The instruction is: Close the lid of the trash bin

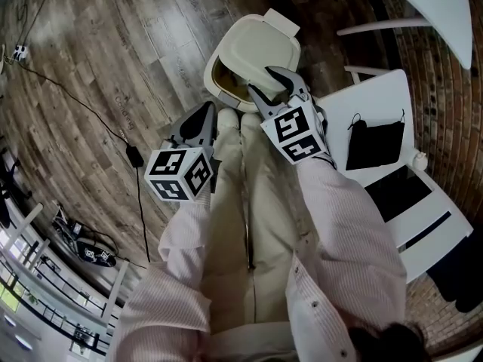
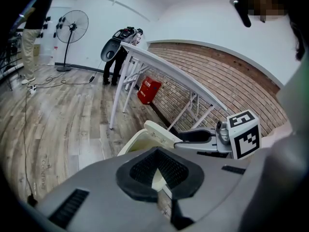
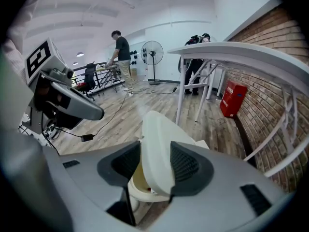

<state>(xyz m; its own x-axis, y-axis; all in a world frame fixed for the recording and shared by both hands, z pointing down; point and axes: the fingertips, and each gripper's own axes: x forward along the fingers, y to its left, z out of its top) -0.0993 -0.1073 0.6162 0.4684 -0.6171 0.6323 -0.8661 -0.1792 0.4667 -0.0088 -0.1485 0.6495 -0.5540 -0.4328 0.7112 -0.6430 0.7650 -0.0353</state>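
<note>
My right tool (image 1: pixel 273 84) holds the near edge of the lid (image 1: pixel 253 47) between its jaws. The lid is tipped up, half open, over the cream trash bin (image 1: pixel 213 81). The bin stands on the wood floor (image 1: pixel 113 36), just past my knees.

My left tool (image 1: pixel 205 111) is shut tight with nothing in it, just left of the bin. Each tool has a cube (image 1: pixel 177 173) with black and white squares.

A white table (image 1: pixel 377 89) is close on the right. A black cable (image 1: pixel 75 100) lies on the floor at the left, well away from the bin.
</note>
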